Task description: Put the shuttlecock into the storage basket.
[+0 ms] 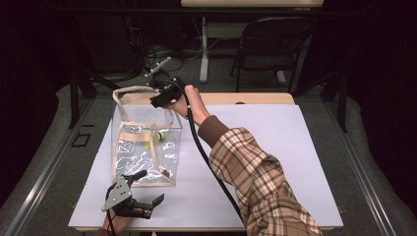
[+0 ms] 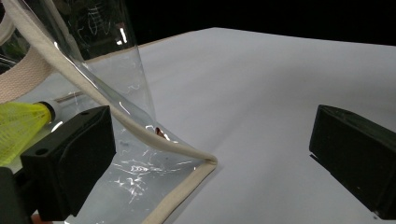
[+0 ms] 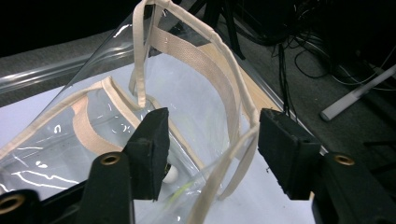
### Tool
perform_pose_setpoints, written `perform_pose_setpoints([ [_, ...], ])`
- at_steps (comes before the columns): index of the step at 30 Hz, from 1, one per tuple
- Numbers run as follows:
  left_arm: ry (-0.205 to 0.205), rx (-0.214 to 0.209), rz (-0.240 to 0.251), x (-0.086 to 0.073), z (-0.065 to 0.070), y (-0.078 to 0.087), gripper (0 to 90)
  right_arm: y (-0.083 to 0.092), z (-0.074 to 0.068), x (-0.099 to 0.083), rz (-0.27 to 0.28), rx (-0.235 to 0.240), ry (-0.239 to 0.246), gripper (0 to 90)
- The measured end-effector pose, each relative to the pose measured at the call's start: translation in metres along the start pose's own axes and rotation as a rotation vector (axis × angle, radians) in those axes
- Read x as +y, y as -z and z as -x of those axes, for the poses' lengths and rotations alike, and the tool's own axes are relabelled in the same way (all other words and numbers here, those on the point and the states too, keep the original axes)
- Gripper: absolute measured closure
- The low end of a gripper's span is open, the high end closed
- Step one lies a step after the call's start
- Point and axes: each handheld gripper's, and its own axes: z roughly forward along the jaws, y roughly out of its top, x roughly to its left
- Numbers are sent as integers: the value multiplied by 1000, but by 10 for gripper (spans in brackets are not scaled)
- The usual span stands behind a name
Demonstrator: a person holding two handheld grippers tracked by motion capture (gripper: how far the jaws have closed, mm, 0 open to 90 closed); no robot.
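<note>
A clear plastic tote bag [image 1: 142, 152] with beige trim and straps stands upright on the left part of the white table cover [image 1: 275, 147]. Inside it lies a small yellow object [image 1: 147, 144], which appears in the left gripper view as a yellow object [image 2: 18, 126] with a white tip. My right gripper [image 1: 160, 101] is at the bag's top rim on the far side; its jaws stand apart in the right gripper view [image 3: 210, 140], with the beige strap [image 3: 233, 88] and rim between them, not pinched. My left gripper [image 1: 150, 187] is open near the bag's near bottom corner [image 2: 205, 161].
A dark folding chair [image 1: 270, 44] and a white table leg [image 1: 204, 49] stand beyond the table, with cables on the floor. The right half of the white cover lies bare. A plaid-sleeved forearm [image 1: 251, 172] crosses the middle of the table.
</note>
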Motion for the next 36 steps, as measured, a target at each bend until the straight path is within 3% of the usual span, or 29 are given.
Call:
perform_pose_setpoints([
  [13,-2,7,-8,0,0,-1,0,21,16,-19,17,61,-28,155],
  [36,-4,-6,-14,0,0,-2,0,46,35,-55,28,64,-56,88],
])
